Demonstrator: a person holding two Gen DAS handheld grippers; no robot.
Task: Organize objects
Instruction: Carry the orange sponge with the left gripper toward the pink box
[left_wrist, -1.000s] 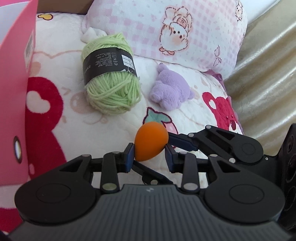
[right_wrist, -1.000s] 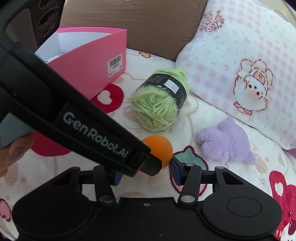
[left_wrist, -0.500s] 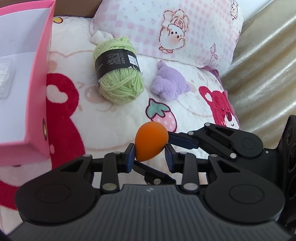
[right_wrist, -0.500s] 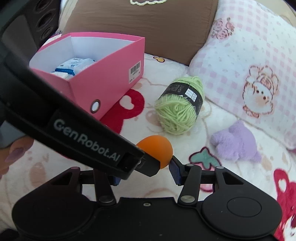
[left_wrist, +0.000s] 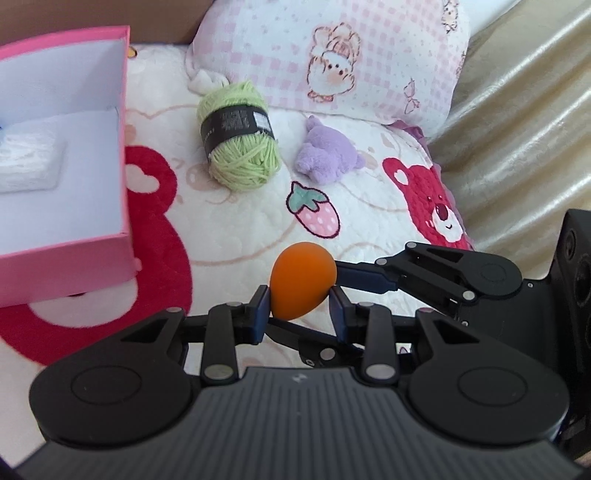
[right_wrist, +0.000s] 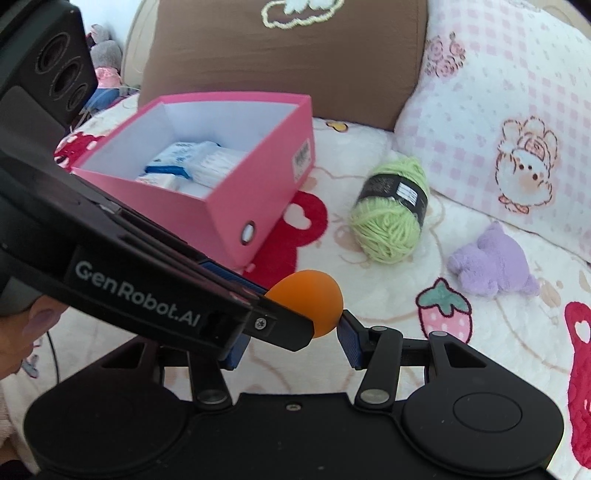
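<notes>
My left gripper (left_wrist: 298, 314) is shut on an orange egg-shaped sponge (left_wrist: 302, 285) and holds it above the blanket. The sponge also shows in the right wrist view (right_wrist: 314, 301), with the left gripper's finger across it. My right gripper (right_wrist: 291, 349) is open around the same sponge, its right pad touching or almost touching it. A pink box (left_wrist: 123, 206) with white packets (right_wrist: 192, 162) inside stands to the left. A green yarn ball (left_wrist: 240, 136) and a purple plush toy (left_wrist: 327, 153) lie on the blanket beyond.
A pink checked pillow (left_wrist: 332, 55) lies at the back right, and a brown cushion (right_wrist: 280, 59) stands behind the box. A beige cover (left_wrist: 524, 129) runs along the right. The blanket (left_wrist: 236, 229) has red bear and strawberry prints.
Both grippers have risen and drawn back with the sponge. The pink box now shows its open inside, and the yarn and plush look farther away.
</notes>
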